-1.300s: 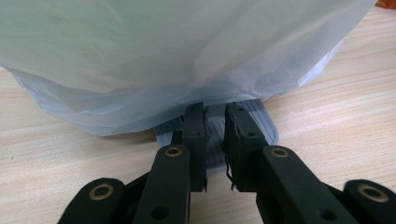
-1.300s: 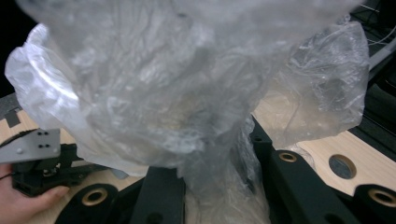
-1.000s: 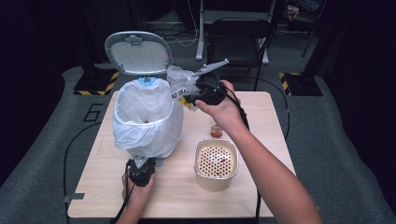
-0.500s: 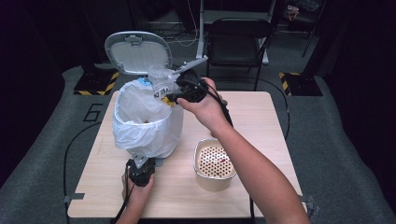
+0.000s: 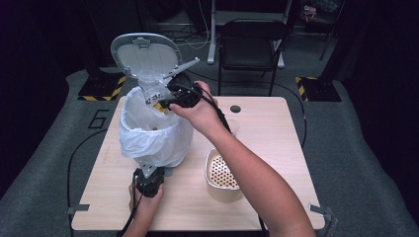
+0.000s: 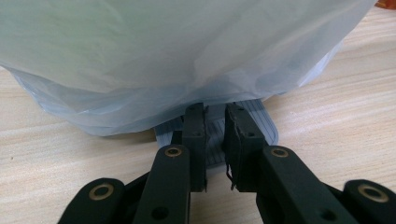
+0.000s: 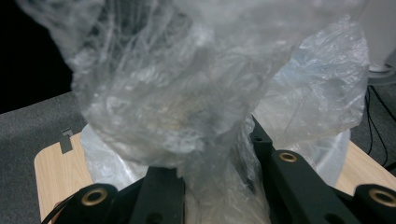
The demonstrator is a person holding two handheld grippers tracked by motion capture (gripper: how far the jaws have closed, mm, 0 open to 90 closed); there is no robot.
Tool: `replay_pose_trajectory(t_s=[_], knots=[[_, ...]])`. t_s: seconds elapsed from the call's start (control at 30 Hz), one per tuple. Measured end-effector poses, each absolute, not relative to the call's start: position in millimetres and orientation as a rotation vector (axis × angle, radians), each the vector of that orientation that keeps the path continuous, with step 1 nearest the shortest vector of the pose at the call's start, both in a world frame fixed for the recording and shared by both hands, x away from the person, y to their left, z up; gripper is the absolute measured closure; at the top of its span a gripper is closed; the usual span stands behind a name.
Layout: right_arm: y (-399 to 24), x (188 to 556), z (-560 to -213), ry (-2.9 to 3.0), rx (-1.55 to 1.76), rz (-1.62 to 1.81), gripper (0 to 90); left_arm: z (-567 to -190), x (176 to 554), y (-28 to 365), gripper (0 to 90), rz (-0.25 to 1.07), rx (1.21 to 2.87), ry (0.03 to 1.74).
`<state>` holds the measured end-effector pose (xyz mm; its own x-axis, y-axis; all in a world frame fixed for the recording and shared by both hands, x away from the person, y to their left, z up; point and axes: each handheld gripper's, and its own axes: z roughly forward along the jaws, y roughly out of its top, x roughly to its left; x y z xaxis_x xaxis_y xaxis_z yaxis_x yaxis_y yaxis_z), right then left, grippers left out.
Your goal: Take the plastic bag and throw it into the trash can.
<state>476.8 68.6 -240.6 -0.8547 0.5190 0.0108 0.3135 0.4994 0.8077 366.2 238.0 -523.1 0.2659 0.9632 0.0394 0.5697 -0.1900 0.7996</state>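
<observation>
Pale wood-grain bench [image 5: 276,133] with rounded corners, standing on grey carpet in a dark room. A black folding chair [image 5: 252,47] sits behind the bench, yellow-and-black striped floor markers [image 5: 101,89] lie at either side of it, and a large "6" [image 5: 99,118] is marked on the carpet to the left. Black cables run across the floor.

On the bench stands a small pedal bin [image 5: 155,133] lined with a white bag, its grey lid [image 5: 146,52] tipped up. Near its right side sits a cream container [image 5: 222,173] with a perforated top.

The right gripper [image 5: 165,101] hangs over the bin's open mouth, its fingers clenched on a crumpled clear plastic bag [image 7: 187,102]. From the high view that bag shows dark print and a patch of yellow, too small to read.

The left gripper [image 6: 215,140] lies low at the near foot of the bin, fingers drawn close together with a narrow gap, tips resting on the ribbed grey pedal [image 6: 261,128] under the overhanging liner. No brand name is legible anywhere.
</observation>
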Motion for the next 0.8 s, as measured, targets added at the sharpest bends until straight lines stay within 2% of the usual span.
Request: replay_pose_trajectory(t_s=[0.17, 0.23, 0.4, 0.43, 0.5, 0.53, 0.7, 0.8], knots=[[83, 481, -246, 2.516, 0.710, 1.263, 74.5, -525, 366, 235, 78.6, 0.739, 1.805, 1.405], [85, 482, -247, 2.510, 0.706, 1.270, 74.5, -523, 366, 238, 78.6, 0.746, 1.857, 1.394], [98, 484, -253, 2.516, 0.694, 1.296, 72.5, -523, 366, 238, 78.6, 0.746, 1.858, 1.393], [100, 484, -253, 2.513, 0.691, 1.297, 69.5, -523, 366, 238, 78.6, 0.743, 1.853, 1.396], [105, 484, -256, 2.497, 0.697, 1.318, 53.8, -523, 366, 238, 78.7, 0.744, 1.853, 1.396], [109, 485, -257, 2.490, 0.711, 1.329, 41.8, -523, 366, 238, 78.6, 0.745, 1.854, 1.396], [108, 482, -257, 2.467, 0.702, 1.332, 29.1, -523, 366, 238, 78.6, 0.750, 1.860, 1.392], [107, 482, -255, 2.450, 0.713, 1.330, 27.8, -523, 366, 238, 78.6, 0.745, 1.856, 1.395]])
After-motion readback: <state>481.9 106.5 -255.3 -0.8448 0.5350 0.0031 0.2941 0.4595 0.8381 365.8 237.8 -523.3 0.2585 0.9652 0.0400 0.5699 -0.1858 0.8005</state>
